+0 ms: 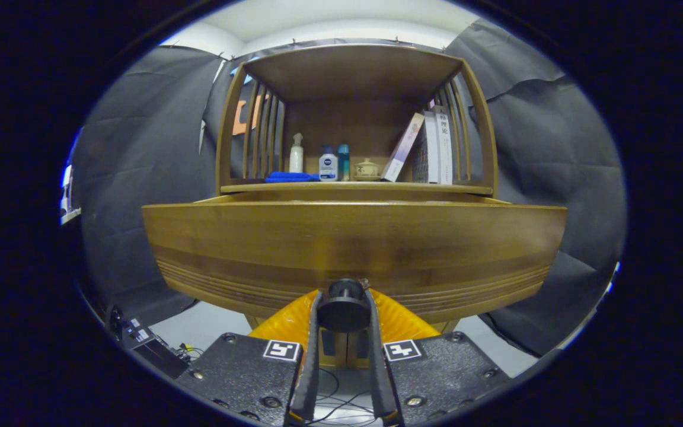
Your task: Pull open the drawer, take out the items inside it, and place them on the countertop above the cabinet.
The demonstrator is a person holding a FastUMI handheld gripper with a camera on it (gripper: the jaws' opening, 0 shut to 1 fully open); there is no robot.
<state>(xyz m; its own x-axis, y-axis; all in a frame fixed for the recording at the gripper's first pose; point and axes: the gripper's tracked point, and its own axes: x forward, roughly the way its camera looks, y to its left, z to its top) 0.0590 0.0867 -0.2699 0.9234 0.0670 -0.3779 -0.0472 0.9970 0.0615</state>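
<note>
Gripper (344, 302) fingers clamped on the dark round knob (343, 307) of the wooden drawer (353, 249), apparently pulled out; bottles (328, 165) and books (433, 148) on the countertop above it.

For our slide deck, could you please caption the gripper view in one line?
Gripper shut on the round drawer knob, the wooden drawer front pulled out below the cabinet shelf of bottles and books.

shelf far: blue cloth (291, 177), spray bottle (296, 153), two small bottles (328, 166), lidded cup (367, 169) | right: leaning books (436, 148) | floor left: dark box (155, 351), cables
</note>
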